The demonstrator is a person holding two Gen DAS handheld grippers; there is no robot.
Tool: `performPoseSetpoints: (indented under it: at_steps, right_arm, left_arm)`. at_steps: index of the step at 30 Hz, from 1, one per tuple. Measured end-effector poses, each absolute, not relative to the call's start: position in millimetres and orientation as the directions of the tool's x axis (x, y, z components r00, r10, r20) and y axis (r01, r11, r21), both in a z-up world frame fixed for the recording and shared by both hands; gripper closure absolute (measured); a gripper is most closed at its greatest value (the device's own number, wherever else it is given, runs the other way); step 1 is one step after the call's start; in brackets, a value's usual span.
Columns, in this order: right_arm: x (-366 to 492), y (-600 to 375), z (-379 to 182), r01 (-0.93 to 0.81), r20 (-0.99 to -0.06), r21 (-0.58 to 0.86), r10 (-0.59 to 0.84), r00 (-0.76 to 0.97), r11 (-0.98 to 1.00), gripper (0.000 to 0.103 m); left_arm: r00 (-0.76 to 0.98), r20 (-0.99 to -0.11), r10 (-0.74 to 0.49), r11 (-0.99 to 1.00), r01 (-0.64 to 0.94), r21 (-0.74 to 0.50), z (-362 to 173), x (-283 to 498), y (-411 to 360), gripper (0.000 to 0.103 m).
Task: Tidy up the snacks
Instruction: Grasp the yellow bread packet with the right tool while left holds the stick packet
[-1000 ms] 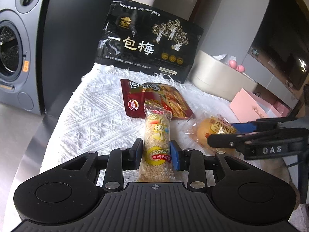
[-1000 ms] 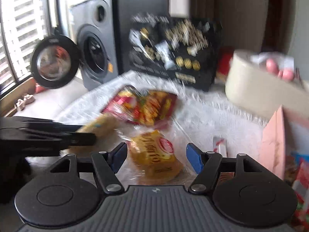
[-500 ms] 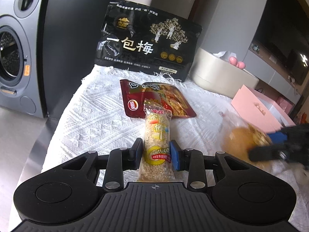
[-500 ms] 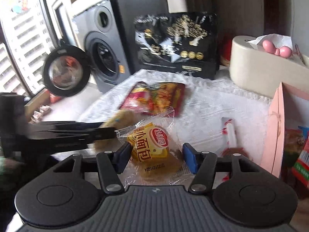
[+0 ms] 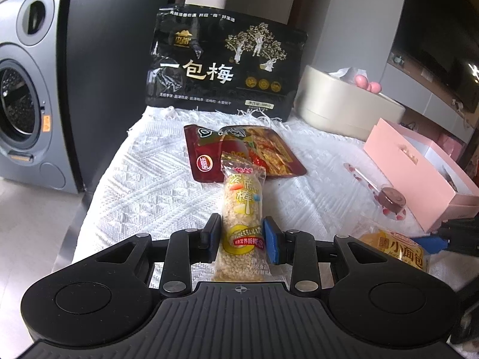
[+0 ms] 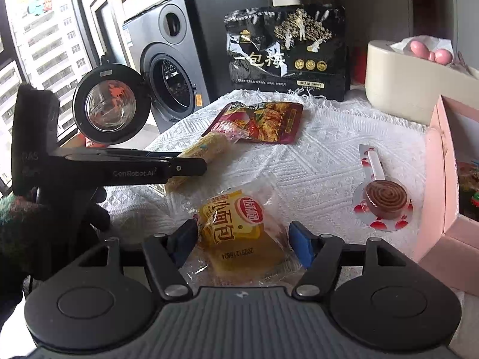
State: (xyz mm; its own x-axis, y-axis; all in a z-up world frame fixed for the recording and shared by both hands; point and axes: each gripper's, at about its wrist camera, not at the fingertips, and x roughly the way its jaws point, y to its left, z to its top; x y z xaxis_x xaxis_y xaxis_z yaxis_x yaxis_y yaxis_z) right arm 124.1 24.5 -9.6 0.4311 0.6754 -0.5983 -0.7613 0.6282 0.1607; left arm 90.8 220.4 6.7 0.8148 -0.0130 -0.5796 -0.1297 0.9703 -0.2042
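My left gripper [image 5: 242,238] is shut on a puffed-rice bar [image 5: 243,215] in a clear wrapper, held over the white cloth [image 5: 143,185]; the left gripper also shows in the right wrist view [image 6: 191,166]. My right gripper [image 6: 242,242] is shut on a small yellow bread packet [image 6: 239,233], lifted off the cloth; the bread packet also shows in the left wrist view [image 5: 395,249]. A red snack pouch [image 5: 239,152] lies flat ahead. A wrapped brown lollipop [image 6: 384,199] lies to the right.
A large black plum bag [image 5: 224,62] stands at the back. A cream tissue box [image 5: 344,104] sits behind a pink open box [image 5: 419,173] at the right, which holds some snacks. A grey washing machine [image 5: 27,89] stands left of the table.
My right gripper closed on the bread packet, lifted it and drew it back to the right. The lollipop is now uncovered. My left gripper kept the rice bar and barely moved.
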Motion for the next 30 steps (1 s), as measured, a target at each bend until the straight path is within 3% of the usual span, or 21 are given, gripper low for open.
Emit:
performPoseSetpoints:
  at_steps: [8, 17, 19, 22, 26, 30]
  right_arm:
    - [112, 36, -18, -0.790, -0.624, 0.074, 0.646, 0.439, 0.608, 0.021]
    - [133, 28, -13, -0.776, -0.635, 0.252, 0.704, 0.318, 0.579, 0.009]
    - [131, 27, -14, -0.767, -0.624, 0.255, 0.706, 0.334, 0.588, 0.009]
    - [122, 31, -11, -0.755, -0.636, 0.177, 0.659, 0.402, 0.631, 0.027]
    - [113, 22, 1, -0.767, -0.622, 0.157, 0.665, 0.412, 0.622, 0.032]
    - [94, 2, 15, -0.780, -0.594, 0.093, 0.663, 0.456, 0.619, 0.033]
  left_arm:
    - [0.805, -0.593, 0.010, 0.983, -0.118, -0.143, 7, 93, 214, 0.067]
    - [0.785, -0.618, 0.048, 0.995, -0.092, -0.040, 10, 97, 202, 0.066]
    - [0.785, -0.619, 0.040, 0.994, -0.093, -0.053, 11, 96, 203, 0.067]
    - [0.776, -0.629, 0.044, 0.989, -0.122, -0.081, 14, 93, 205, 0.067]
    - [0.792, -0.610, 0.030, 0.984, -0.131, -0.121, 30, 74, 196, 0.068]
    - [0.802, -0.597, 0.007, 0.994, -0.073, -0.087, 48, 47, 166, 0.068]
